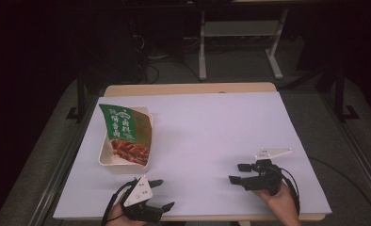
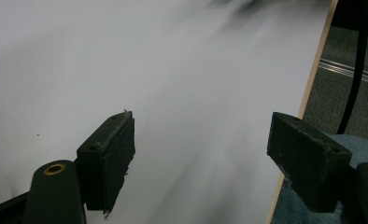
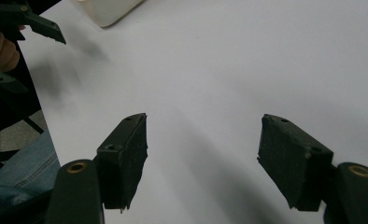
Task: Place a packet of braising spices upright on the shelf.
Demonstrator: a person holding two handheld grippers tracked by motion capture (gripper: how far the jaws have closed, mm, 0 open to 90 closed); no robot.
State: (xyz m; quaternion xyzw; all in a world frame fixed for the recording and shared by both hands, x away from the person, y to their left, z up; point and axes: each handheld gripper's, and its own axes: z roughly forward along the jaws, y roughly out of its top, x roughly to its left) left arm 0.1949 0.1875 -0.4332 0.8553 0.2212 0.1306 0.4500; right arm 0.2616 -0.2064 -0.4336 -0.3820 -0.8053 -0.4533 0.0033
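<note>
While both grippers sat low at the near edge, nothing was held.

Left jaws: spread wide and empty on the left gripper; in the left gripper view only bare white sheet lay between the pads, with the sheet's edge running past the right pad.

Right jaws: likewise spread and empty on the right gripper; in the right gripper view bare white lay between them, and they pointed across the surface toward the other hand.

Packet: a green and red food packet lay tilted in the tray, its upper end propped over the far rim.

Tray: a shallow white tray stood on the left half of the surface; its near corner showed at the top of the right gripper view.

Thing relative to jaws: tray and packet lay just beyond the left gripper, near but apart; they were well apart from the right gripper, off to its left.

Step in hand (judged): approach to the packet, grasp not yet begun.

How to do it well (judged): lead with the nearer left gripper, keep the jaws wide until they straddle a free packet edge, close on the film only, not the tray rim; the right gripper could steady the tray so it did not slide.
</note>
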